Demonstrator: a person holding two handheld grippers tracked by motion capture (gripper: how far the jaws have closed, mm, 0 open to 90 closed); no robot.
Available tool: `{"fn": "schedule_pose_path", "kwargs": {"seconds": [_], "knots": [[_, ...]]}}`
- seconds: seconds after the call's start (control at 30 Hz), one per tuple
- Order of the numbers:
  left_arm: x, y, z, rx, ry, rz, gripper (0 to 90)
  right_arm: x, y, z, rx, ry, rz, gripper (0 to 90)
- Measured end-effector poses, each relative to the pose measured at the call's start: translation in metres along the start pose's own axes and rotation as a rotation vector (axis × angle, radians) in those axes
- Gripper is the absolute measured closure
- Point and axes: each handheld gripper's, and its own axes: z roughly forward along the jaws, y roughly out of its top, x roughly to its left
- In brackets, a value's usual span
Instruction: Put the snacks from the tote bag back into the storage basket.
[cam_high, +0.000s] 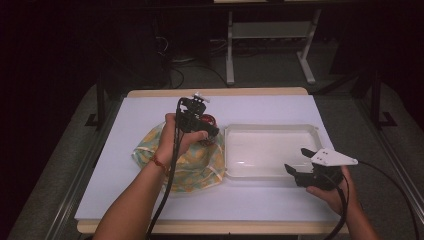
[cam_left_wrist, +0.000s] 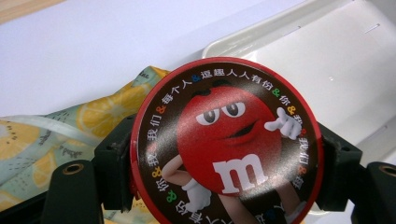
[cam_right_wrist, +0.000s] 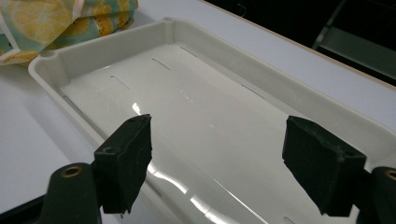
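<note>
My left gripper (cam_high: 209, 134) is shut on a round red candy tin (cam_left_wrist: 226, 142) with a red cartoon character and an "m" on its lid. I hold the tin above a lemon-print cloth bag (cam_high: 187, 160), near the left end of the white tray (cam_high: 272, 129). The bag (cam_left_wrist: 56, 130) lies under the tin, and the tray (cam_left_wrist: 299, 32) reaches to the upper right. My right gripper (cam_high: 299, 167) is open at the tray's near right rim. Its pads (cam_right_wrist: 126, 158) stand wide apart over the tray's near rim (cam_right_wrist: 93, 130), nothing between them.
The white table (cam_high: 125, 150) has a wooden edge at the front and back. The bag (cam_right_wrist: 56, 23) lies just past the tray's left end. A metal frame (cam_high: 270, 45) and cables stand on the dark floor behind the table.
</note>
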Motion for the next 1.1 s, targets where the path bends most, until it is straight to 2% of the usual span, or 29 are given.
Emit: {"fn": "schedule_pose_path", "kwargs": {"seconds": [0.4, 1.1], "knots": [[-0.013, 0.010, 0.002, 0.001, -0.007, 0.020, 24.4, 0.000, 0.000, 0.000, -0.002, 0.000, 0.000, 23.4], [-0.037, 0.020, 0.022, 0.021, -0.033, 0.049, 24.4, -0.002, 0.000, -0.003, -0.014, -0.003, 0.010, 23.4]]}}
